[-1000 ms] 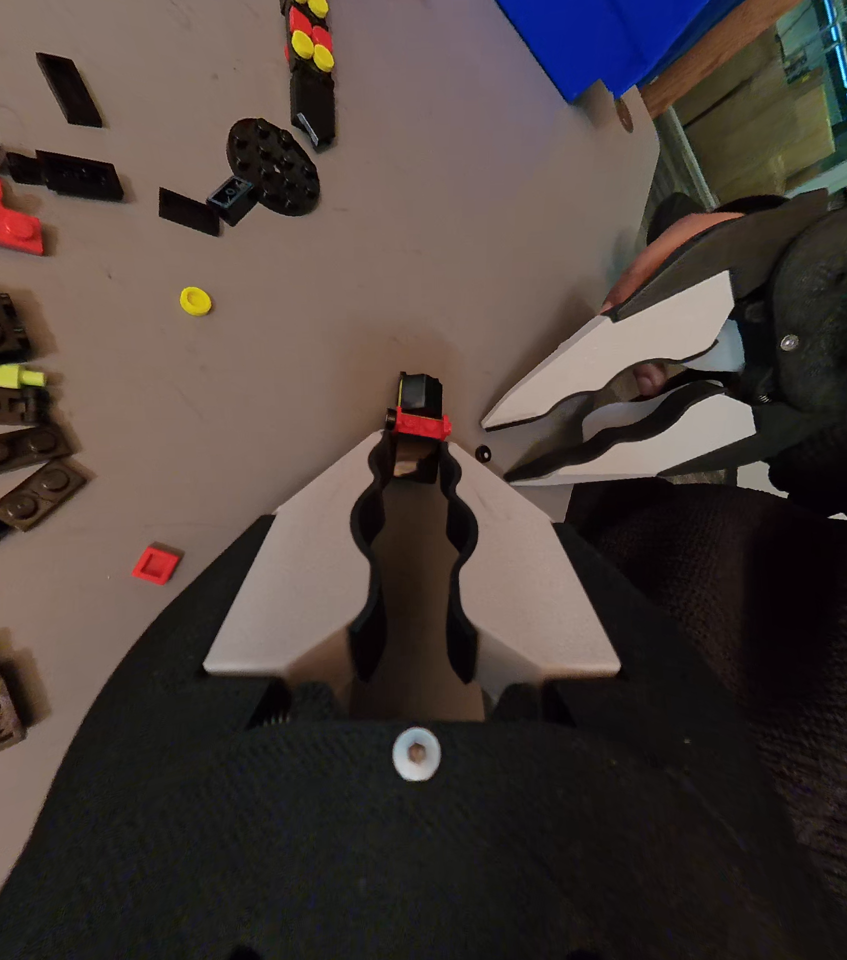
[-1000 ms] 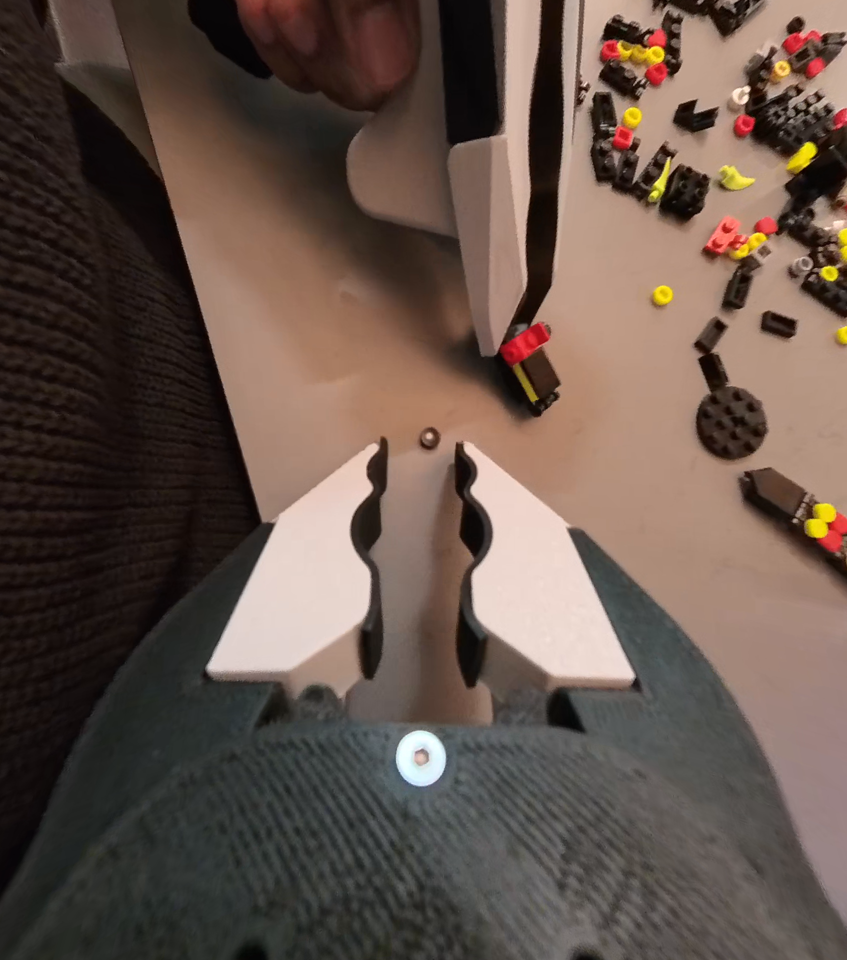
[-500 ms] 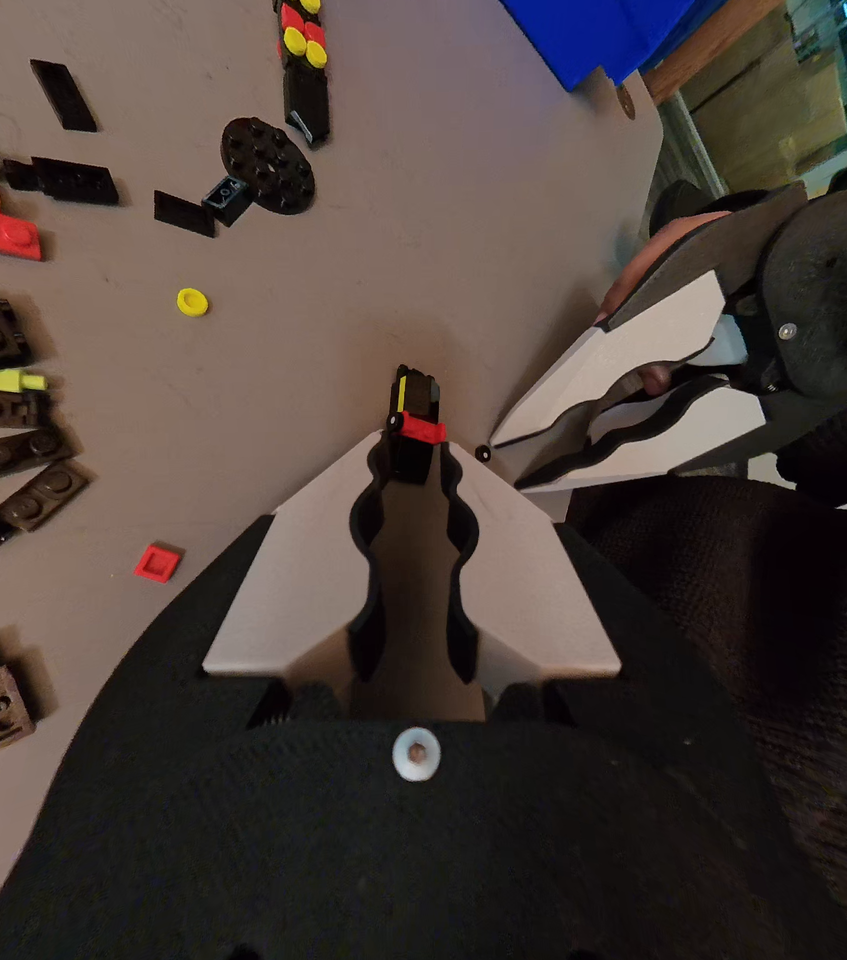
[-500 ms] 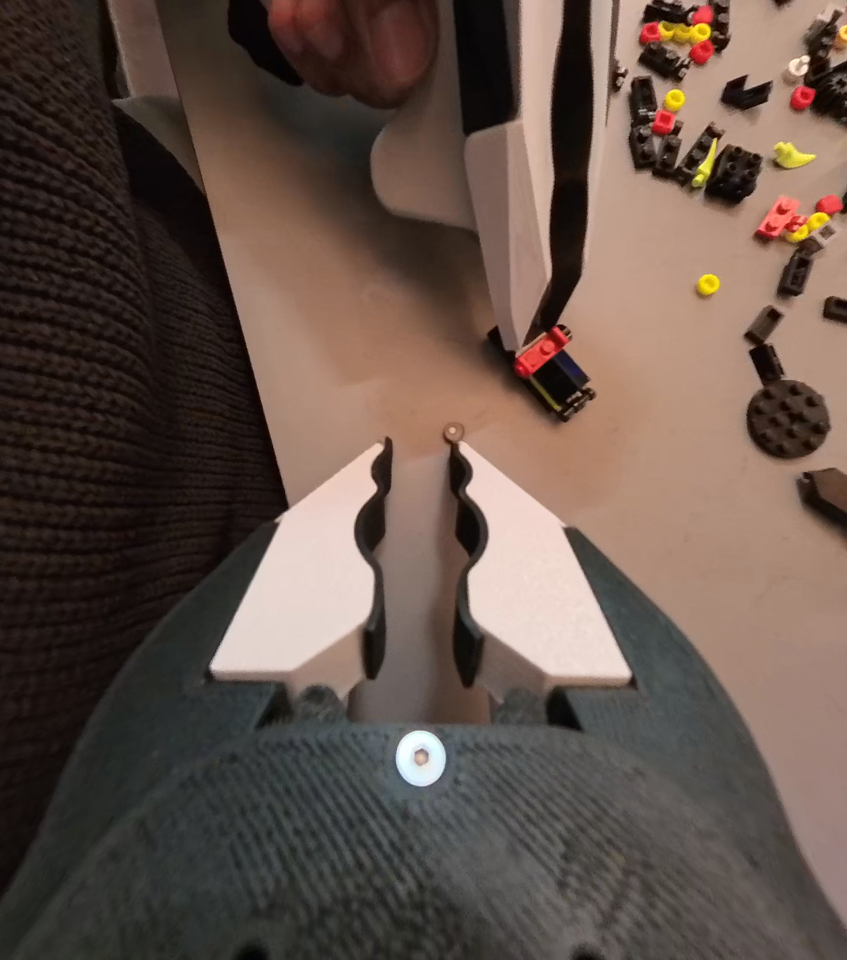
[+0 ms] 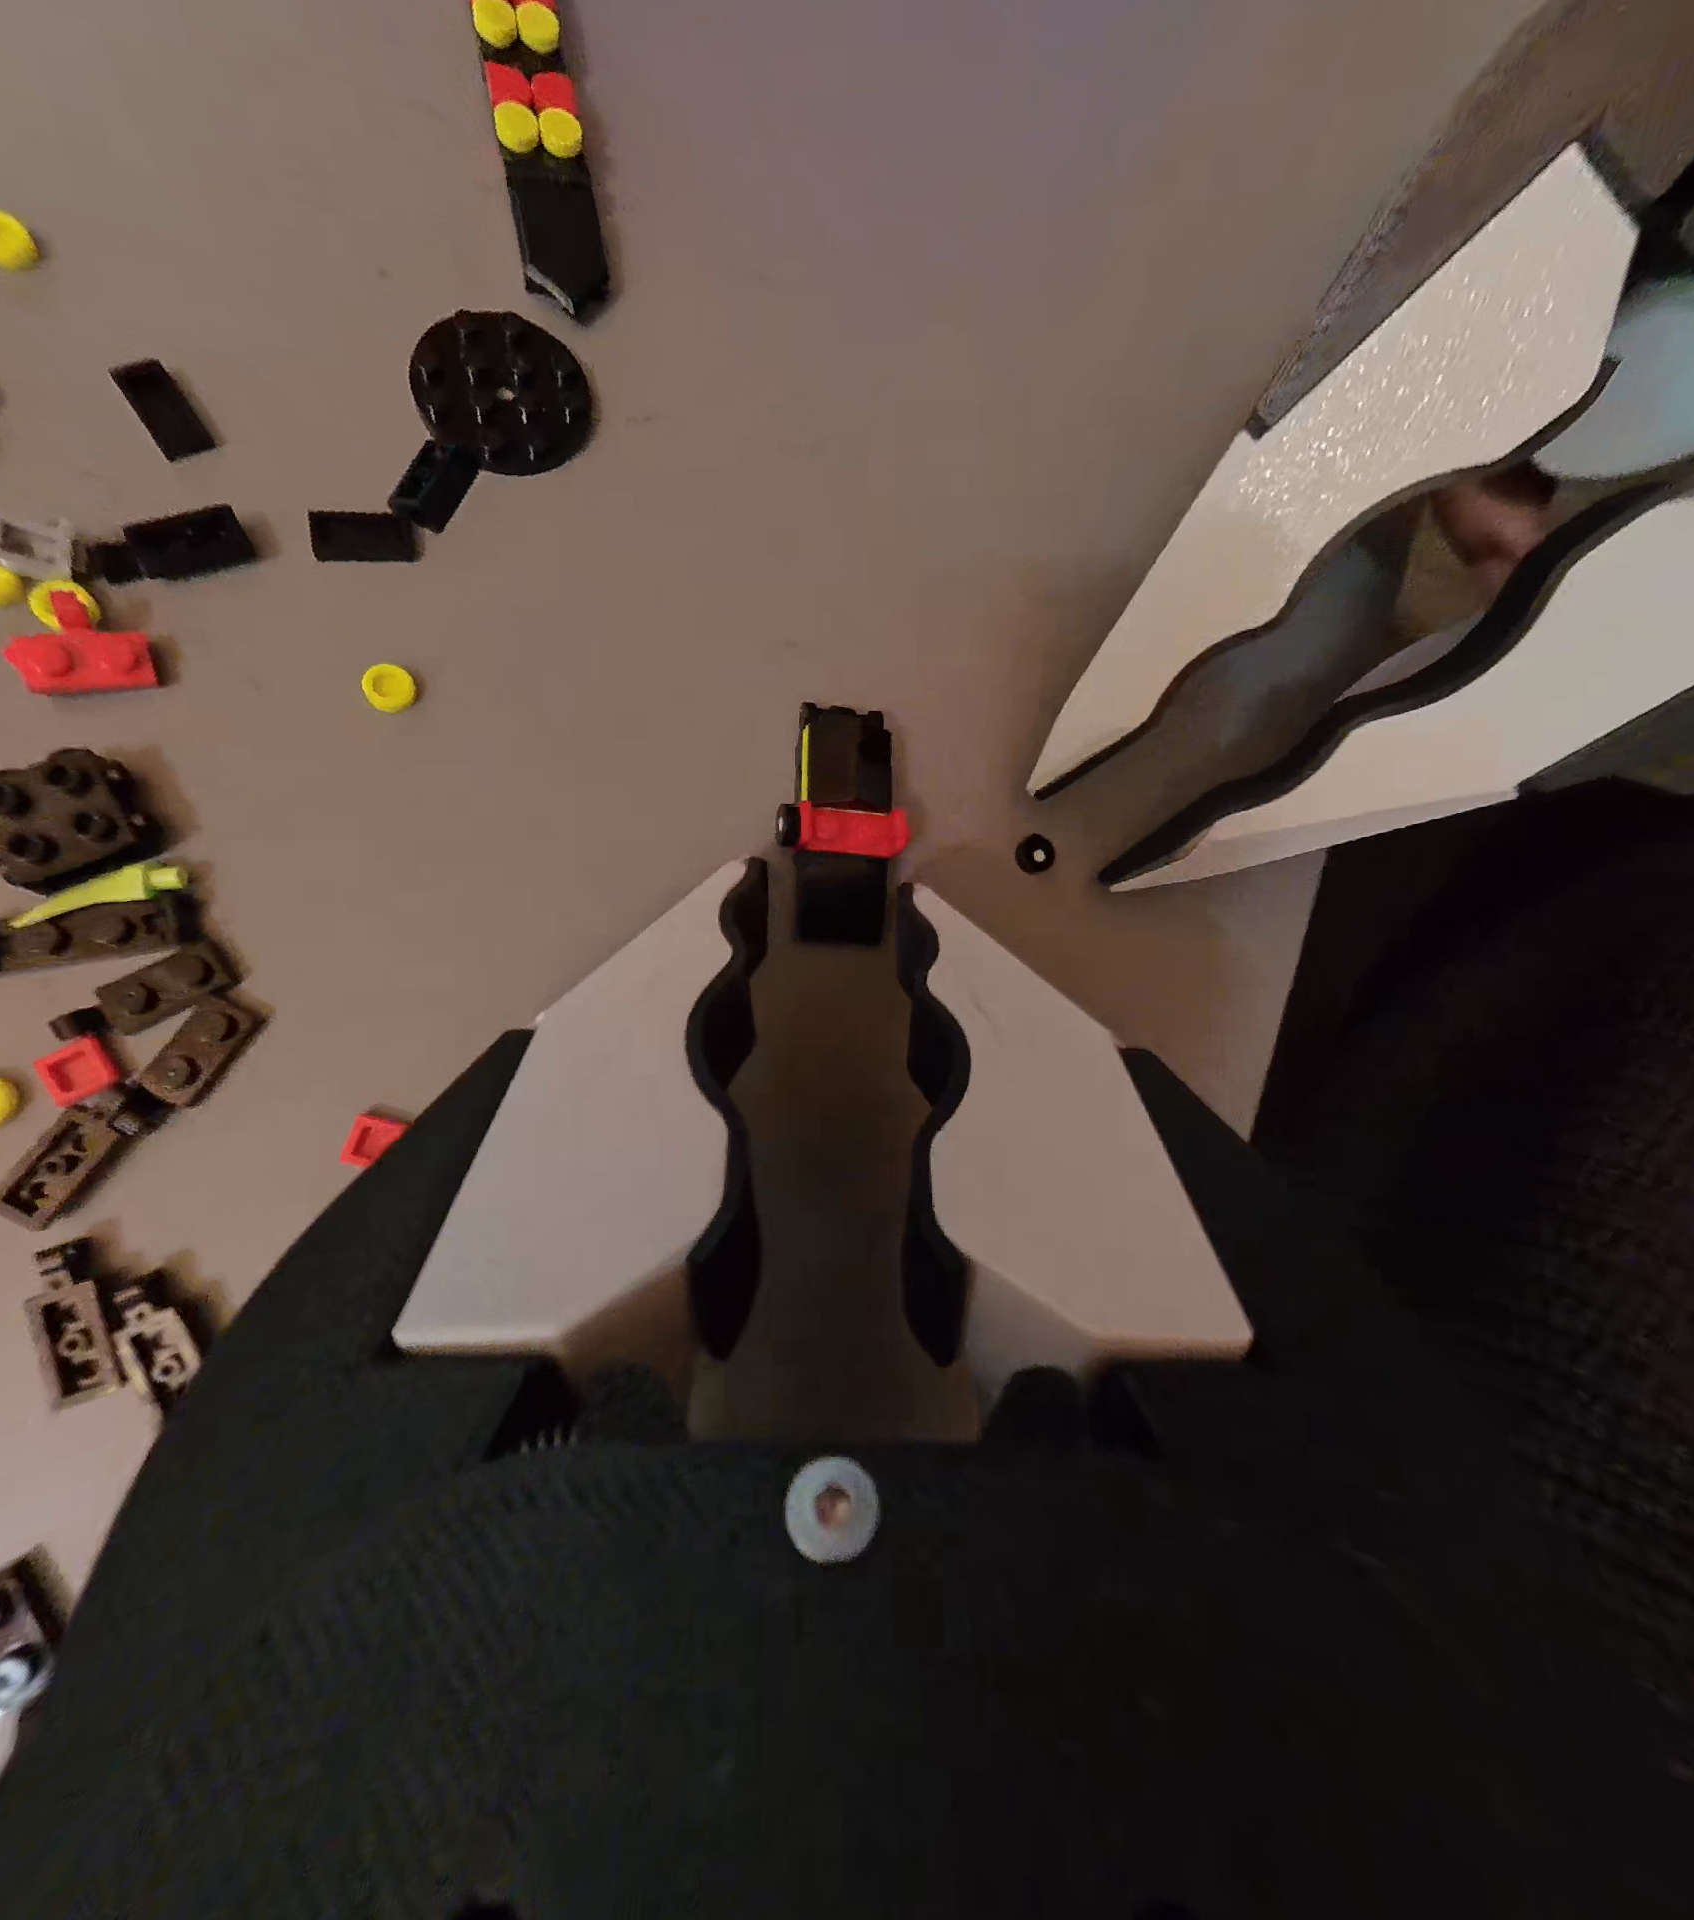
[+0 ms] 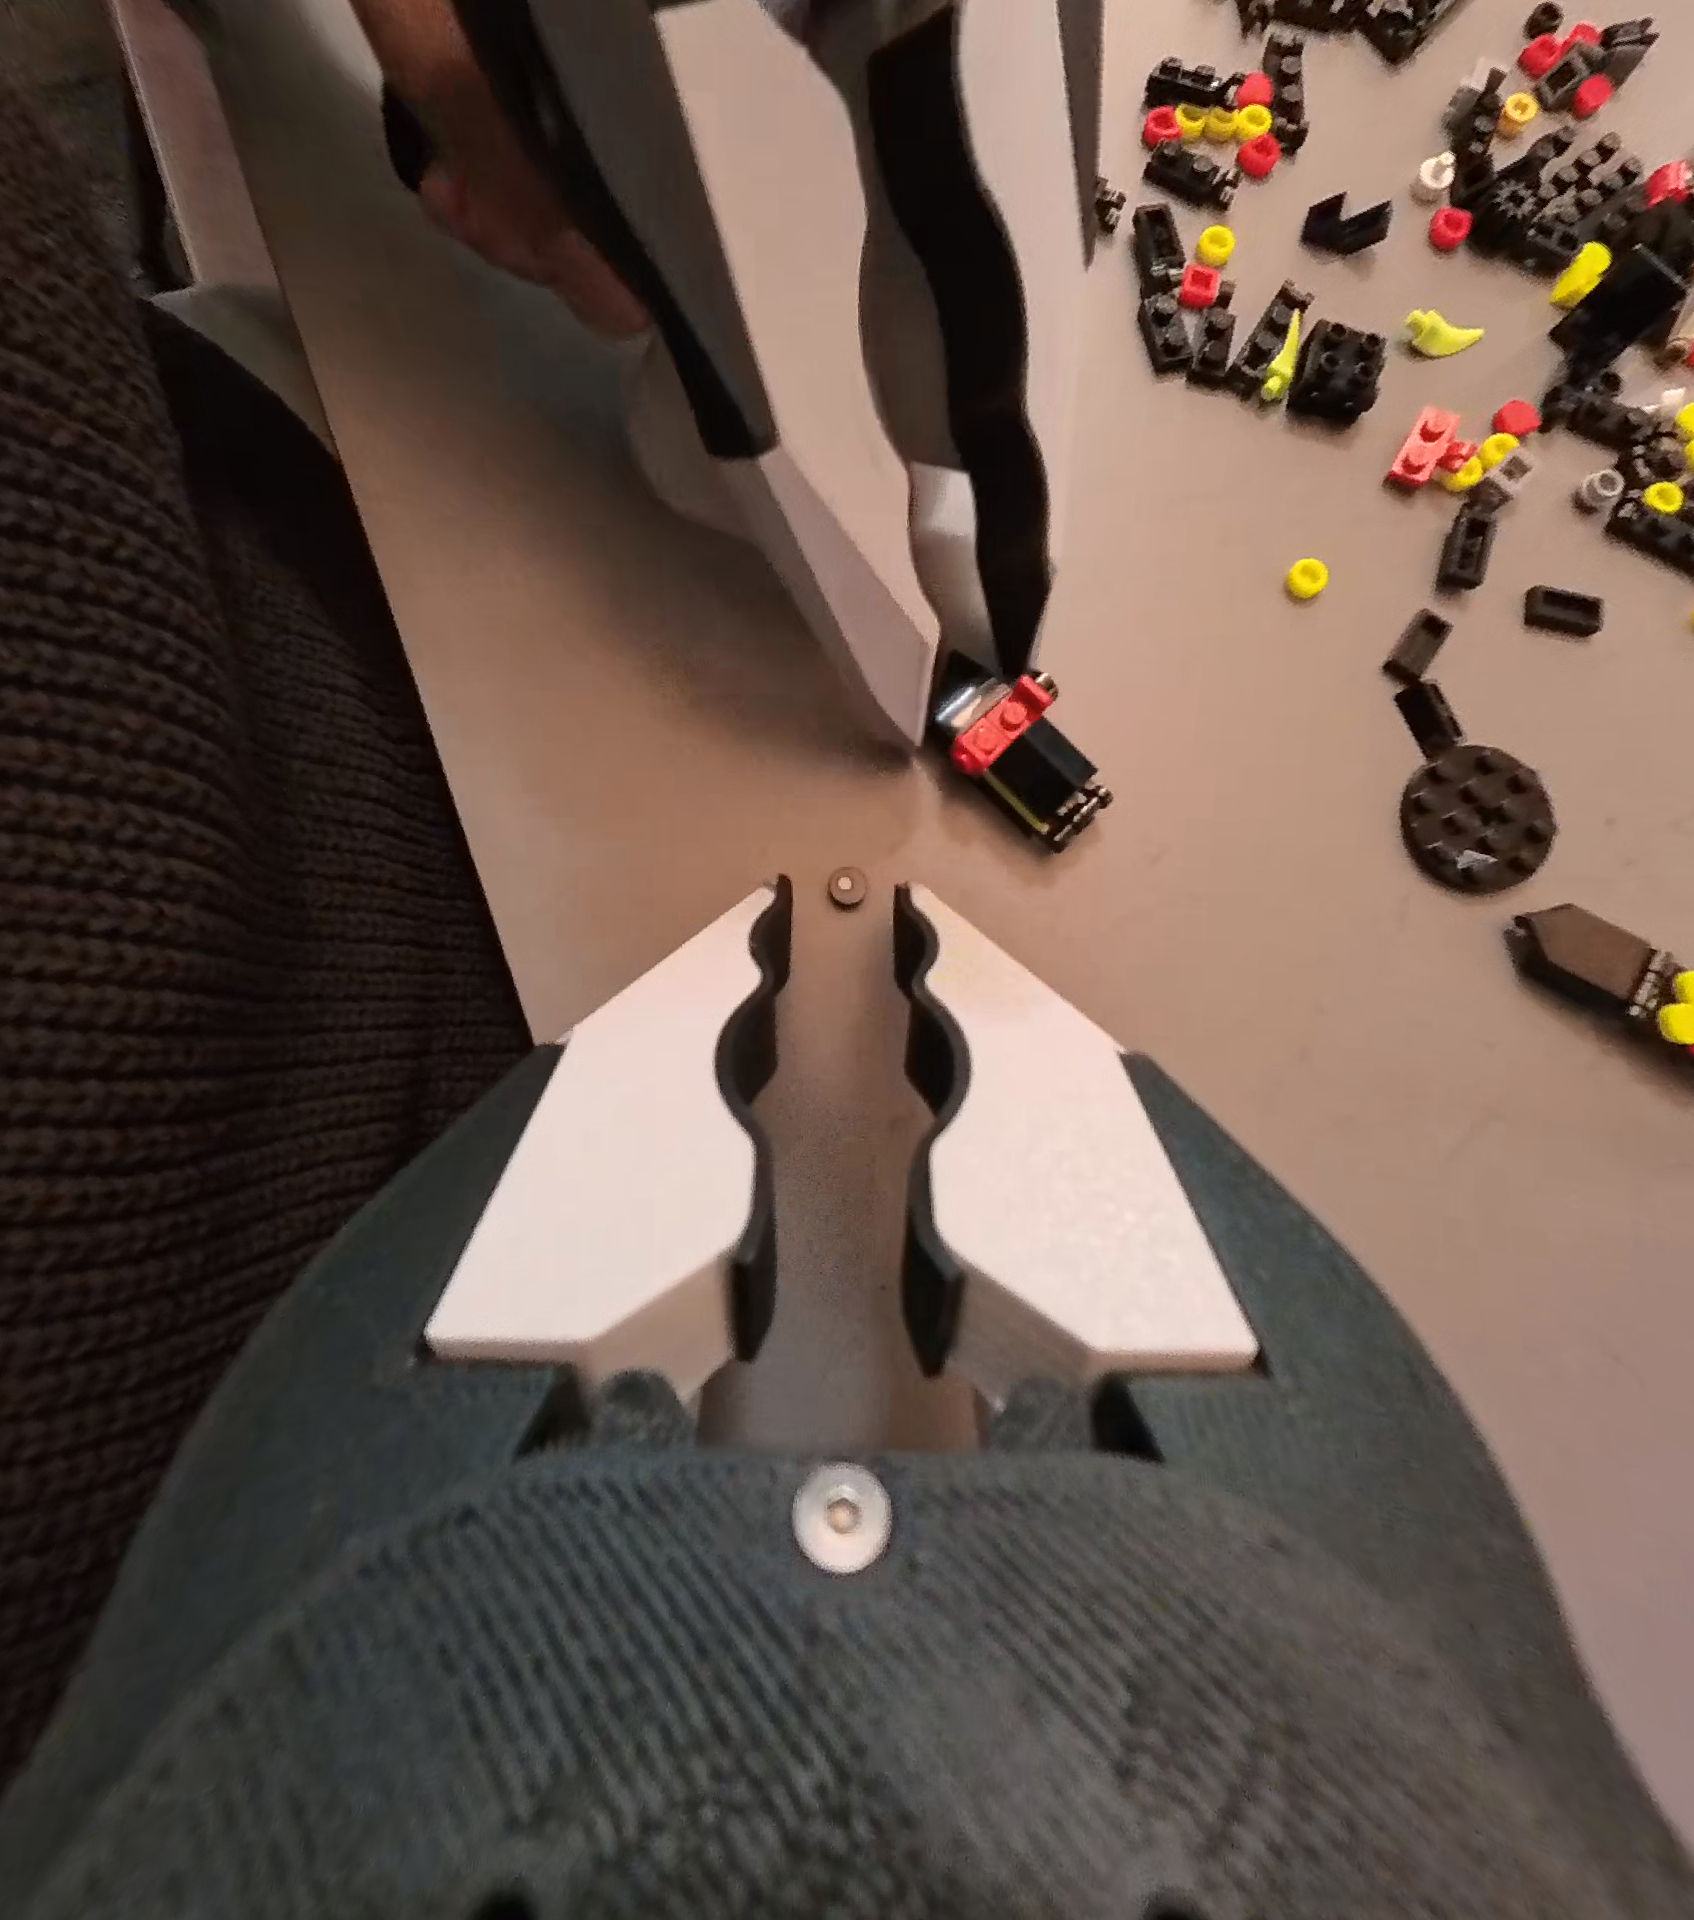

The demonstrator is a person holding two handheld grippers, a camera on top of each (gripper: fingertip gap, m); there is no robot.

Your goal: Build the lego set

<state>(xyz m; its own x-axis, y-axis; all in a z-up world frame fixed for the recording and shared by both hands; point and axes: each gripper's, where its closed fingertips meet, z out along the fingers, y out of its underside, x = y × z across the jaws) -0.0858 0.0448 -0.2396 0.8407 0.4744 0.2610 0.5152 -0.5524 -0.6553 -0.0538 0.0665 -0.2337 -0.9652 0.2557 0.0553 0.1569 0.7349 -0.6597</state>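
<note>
Grey table (image 5: 822,468) holds loose bricks, and I see my left gripper (image 5: 830,883) apart around the small build (image 5: 843,800), while my right gripper (image 6: 841,891) is apart around a tiny stud (image 6: 845,886).

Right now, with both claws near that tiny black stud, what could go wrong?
1. The tiny black round stud lies loose just ahead of the open right claw; a fingertip may flick it away.
2. It sits near the table edge and could drop off.
3. The small black-and-red assembly at the left claw could get bumped.
</note>
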